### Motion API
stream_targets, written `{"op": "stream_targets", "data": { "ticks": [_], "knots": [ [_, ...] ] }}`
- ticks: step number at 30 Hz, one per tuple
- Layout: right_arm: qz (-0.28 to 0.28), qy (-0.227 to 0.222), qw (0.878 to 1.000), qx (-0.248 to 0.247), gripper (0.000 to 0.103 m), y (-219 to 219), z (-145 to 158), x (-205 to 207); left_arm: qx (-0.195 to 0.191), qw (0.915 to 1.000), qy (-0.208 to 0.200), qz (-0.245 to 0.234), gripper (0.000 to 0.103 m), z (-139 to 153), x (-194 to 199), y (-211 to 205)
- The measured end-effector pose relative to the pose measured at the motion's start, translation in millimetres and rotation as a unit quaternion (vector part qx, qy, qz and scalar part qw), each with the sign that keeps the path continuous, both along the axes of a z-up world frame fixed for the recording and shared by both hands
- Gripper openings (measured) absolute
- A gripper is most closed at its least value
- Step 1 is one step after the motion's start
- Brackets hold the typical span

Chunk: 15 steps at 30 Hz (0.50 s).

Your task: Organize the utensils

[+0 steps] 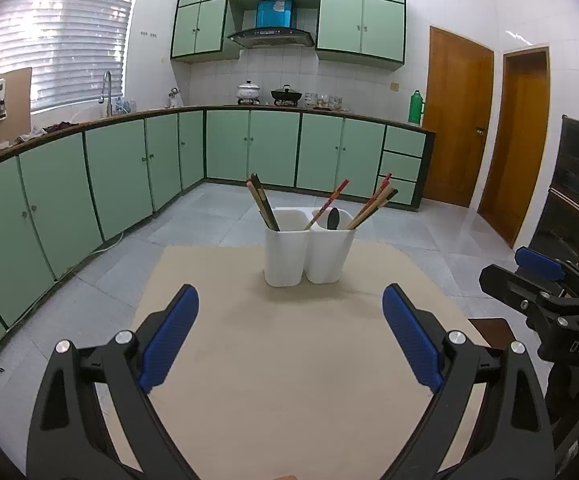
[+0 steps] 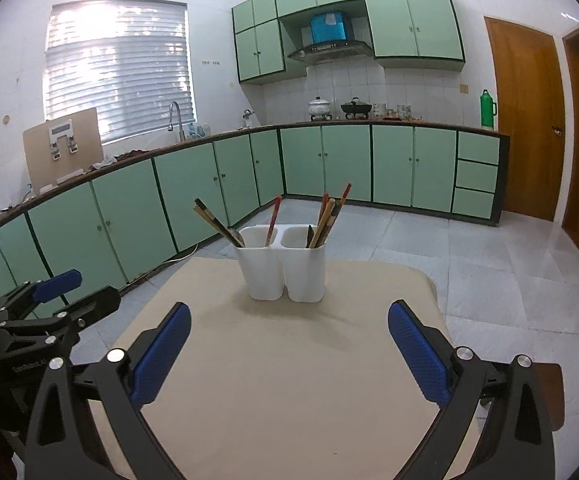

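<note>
On the beige table (image 1: 289, 360) we hold our left gripper (image 1: 289, 336) wide open and empty, and our right gripper (image 2: 289, 352) likewise spread and holding nothing. Ahead, well apart from both, stands the white two-cup holder (image 1: 309, 256), with chopsticks (image 1: 263, 208) leaning in both cups and a dark spoon (image 1: 332, 218) in the right one. We should approach one stick from above, pinching near its top

Green cabinets (image 1: 225, 148) run under a long counter (image 2: 369, 123) carrying a white pot (image 1: 248, 90), a black wok (image 1: 286, 95) and a green flask (image 1: 416, 107). A window blind (image 2: 117, 68) glows above the tap (image 2: 175, 118), beside two wooden doors (image 1: 457, 116)
</note>
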State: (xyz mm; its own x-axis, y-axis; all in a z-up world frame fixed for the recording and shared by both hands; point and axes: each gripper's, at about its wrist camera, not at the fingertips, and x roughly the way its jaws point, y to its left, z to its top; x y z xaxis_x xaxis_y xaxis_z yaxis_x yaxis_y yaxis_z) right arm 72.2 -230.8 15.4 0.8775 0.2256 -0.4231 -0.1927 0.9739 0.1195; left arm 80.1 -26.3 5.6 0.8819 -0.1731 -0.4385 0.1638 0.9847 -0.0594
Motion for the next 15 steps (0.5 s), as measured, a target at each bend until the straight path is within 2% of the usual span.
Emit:
{"op": "stream_targets", "data": {
  "ticks": [15],
  "knots": [
    [-0.003, 0.0, 1.0, -0.006, 0.097, 4, 5, 1, 0.003, 0.9998, -0.019, 0.009, 0.09, 12, -14, 0]
  ]
}}
